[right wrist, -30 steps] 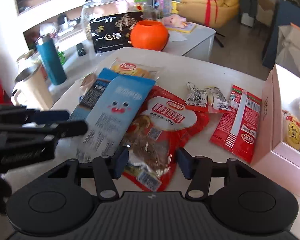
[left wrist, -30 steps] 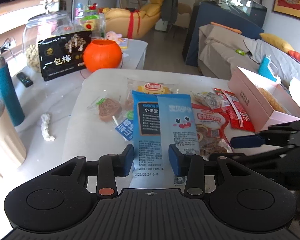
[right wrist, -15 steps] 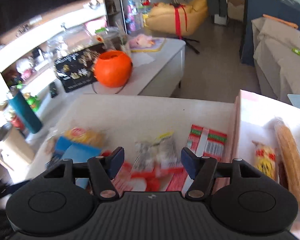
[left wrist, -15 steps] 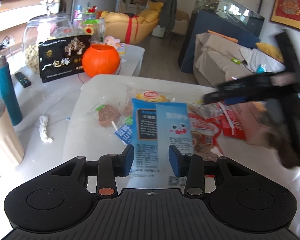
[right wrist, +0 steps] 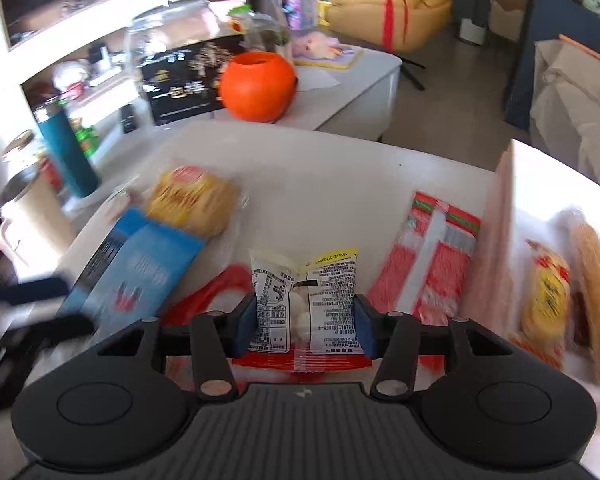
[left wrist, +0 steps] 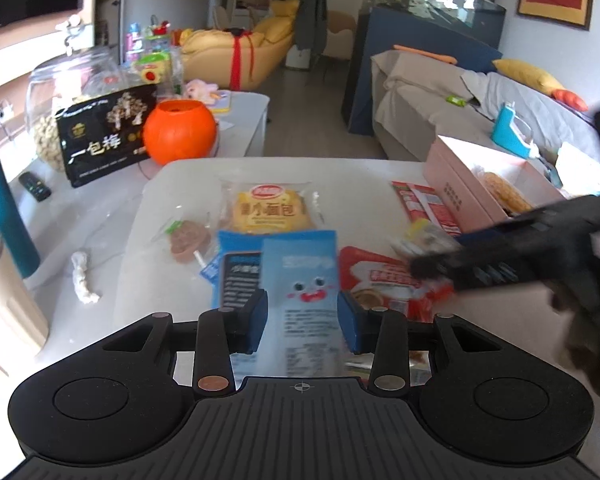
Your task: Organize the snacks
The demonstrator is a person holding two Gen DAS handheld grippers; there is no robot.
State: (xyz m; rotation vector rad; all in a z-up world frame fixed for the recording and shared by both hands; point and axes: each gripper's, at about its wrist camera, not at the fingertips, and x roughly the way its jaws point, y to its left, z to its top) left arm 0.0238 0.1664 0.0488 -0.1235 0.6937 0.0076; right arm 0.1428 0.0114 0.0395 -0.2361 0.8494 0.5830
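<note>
White table (left wrist: 284,176) under scattered snack packets (left wrist: 270,210), pink box (left wrist: 460,188).

Snack packets (left wrist: 298,280) lie flat, overlapping, beside open pink box (left wrist: 456,184) w/ pastries.
</note>
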